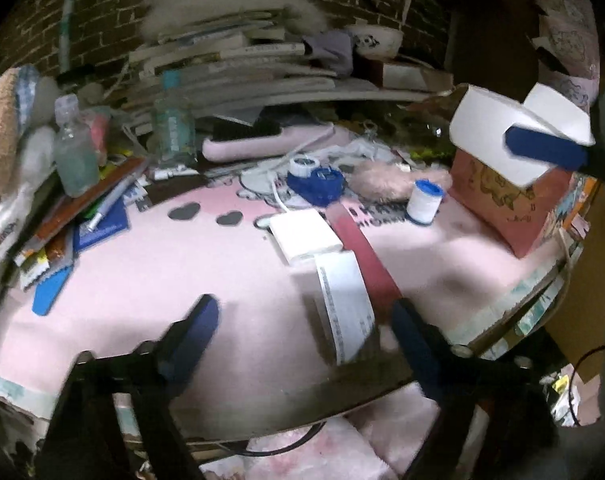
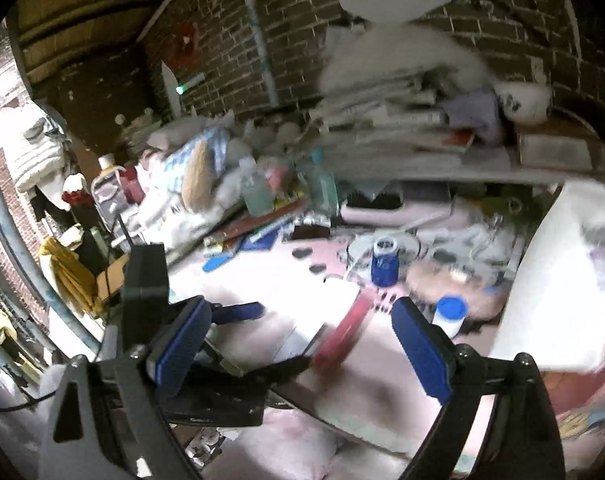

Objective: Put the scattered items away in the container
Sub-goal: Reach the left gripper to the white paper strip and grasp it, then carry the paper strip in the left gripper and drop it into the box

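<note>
Left wrist view is showing the left gripper (image 1: 302, 334) hovering with its blue-padded jaws spread wide and nothing between them, low in the frame over the pink tabletop (image 1: 150, 280). At left, a clear bottle (image 1: 73, 152) is standing on scattered packets. Toward the centre, a flat white box (image 1: 305, 235) is lying just beside a dark red strip (image 1: 364, 256), with a printed paper slip (image 1: 344, 304) touching both. A white bottle with blue cap (image 1: 423, 200) is standing further right. At upper right, the right gripper (image 1: 546, 152) is pinching a white box (image 1: 514, 132) above the pink container (image 1: 514, 212). Right wrist view is blurring: its own jaws look spread, yet the white box (image 2: 558, 280) is filling the right edge, so contact there cannot be told.
</note>
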